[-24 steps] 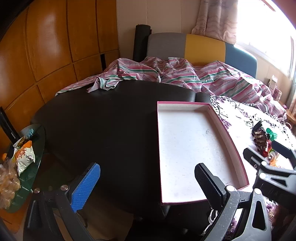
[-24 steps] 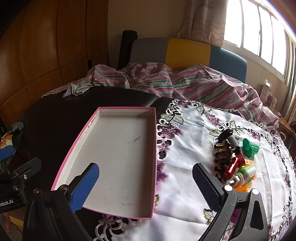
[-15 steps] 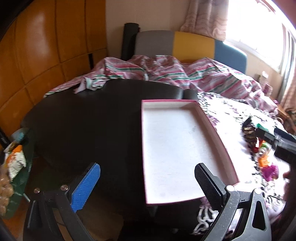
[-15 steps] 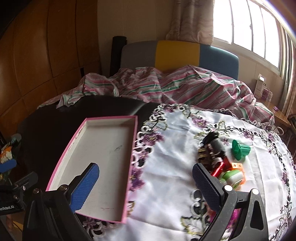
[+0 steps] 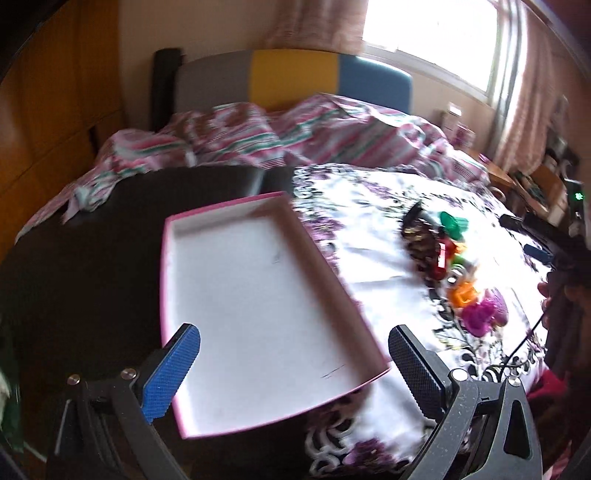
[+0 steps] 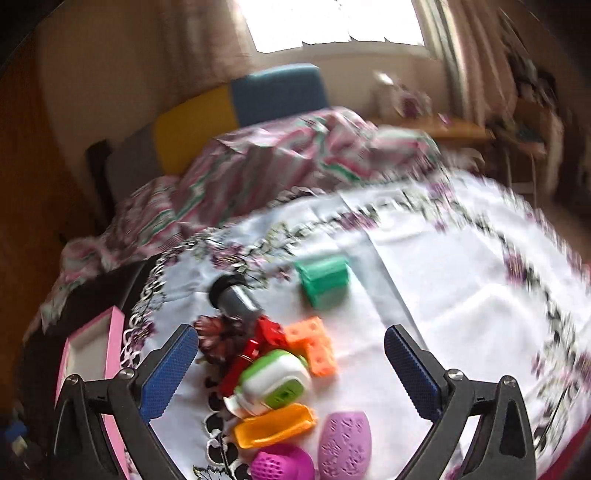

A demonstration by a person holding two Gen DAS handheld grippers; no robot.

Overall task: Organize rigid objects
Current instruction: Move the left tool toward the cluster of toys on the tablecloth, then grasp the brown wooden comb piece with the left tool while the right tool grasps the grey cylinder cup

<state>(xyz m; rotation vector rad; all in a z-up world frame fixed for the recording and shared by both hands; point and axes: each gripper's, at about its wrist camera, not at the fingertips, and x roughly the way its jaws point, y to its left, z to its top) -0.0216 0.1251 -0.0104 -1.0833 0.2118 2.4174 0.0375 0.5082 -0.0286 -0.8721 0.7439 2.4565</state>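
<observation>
A pink-rimmed white tray [image 5: 229,221] lies empty, half on the black table and half on the white floral cloth. My left gripper [image 5: 293,363] is open and empty over the tray's near end. My right gripper [image 6: 291,365] is open and empty just above a pile of small toys: a white-and-green device [image 6: 275,382], an orange block [image 6: 314,345], a red piece [image 6: 269,330], a grey-black cylinder [image 6: 236,299], a green block [image 6: 327,280], an orange scoop [image 6: 275,424] and purple pieces [image 6: 345,439]. The pile also shows in the left wrist view [image 5: 443,254].
The tray's corner [image 6: 92,343] lies left of the pile. A striped blanket [image 5: 258,136] covers the seat behind the table. A window [image 6: 332,22] glares at the back. Both views are motion-blurred.
Both grippers have swung to the right. The right one now hangs over the toy pile; the tray has slid to its left edge. Both stay open.
</observation>
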